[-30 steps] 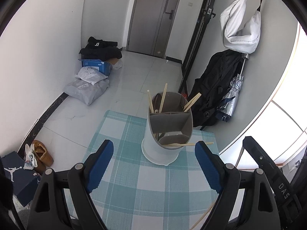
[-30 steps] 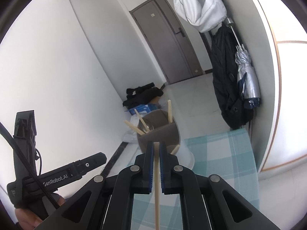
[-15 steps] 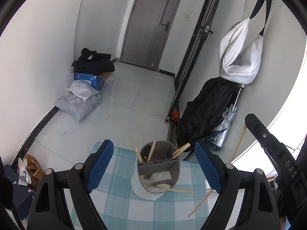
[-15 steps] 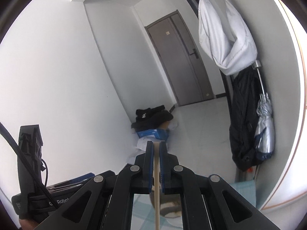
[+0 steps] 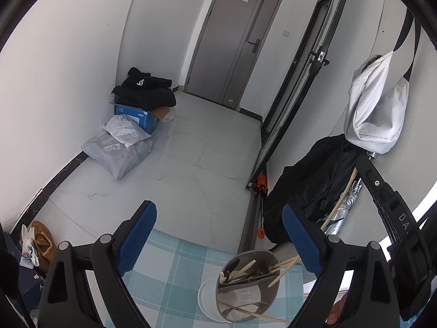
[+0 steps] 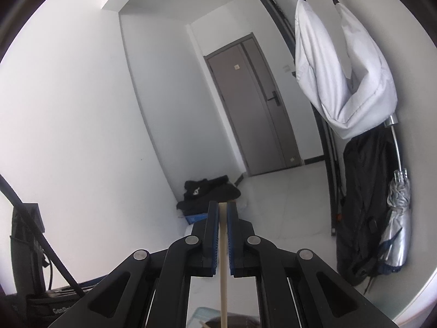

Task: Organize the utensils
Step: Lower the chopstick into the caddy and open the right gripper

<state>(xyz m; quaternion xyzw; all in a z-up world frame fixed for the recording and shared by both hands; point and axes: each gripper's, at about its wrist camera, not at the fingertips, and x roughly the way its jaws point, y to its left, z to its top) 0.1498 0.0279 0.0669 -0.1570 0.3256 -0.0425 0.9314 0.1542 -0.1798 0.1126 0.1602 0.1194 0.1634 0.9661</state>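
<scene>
The right gripper (image 6: pixel 223 216) is squeezing tight on one wooden chopstick (image 6: pixel 224 268). The stick is standing between the blue pads, with its long end hanging down toward the bottom of the right wrist view. The gripper is pointing out at the room, toward the grey door (image 6: pixel 256 104), so the holder is almost out of its sight. Only a dark bit of rim is peeking in at the bottom edge.

The left gripper (image 5: pixel 218 243) is wide apart and has just been opening more. Nothing is sitting between its blue fingers (image 5: pixel 138 237). Below it, the grey utensil holder (image 5: pixel 247 289) is standing on the checked cloth (image 5: pixel 169 268) on the surface. Other chopsticks and some dark utensils are already leaning in its top part. One long chopstick (image 5: pixel 254 313) is lying across the front part and poking out over the rim.

Here is what I think could go wrong. The held stick is thin and is only being pinched near one end, so it could swing or slip if the hand is moving fast. When it is coming down, its tip could bump the rim or the sticks poking out, and knock them onto the cloth. The holder is tall and looks light, so a hard poke could tip it. The stick could also land in the wrong part, because the right camera is hardly seeing the holder.
</scene>
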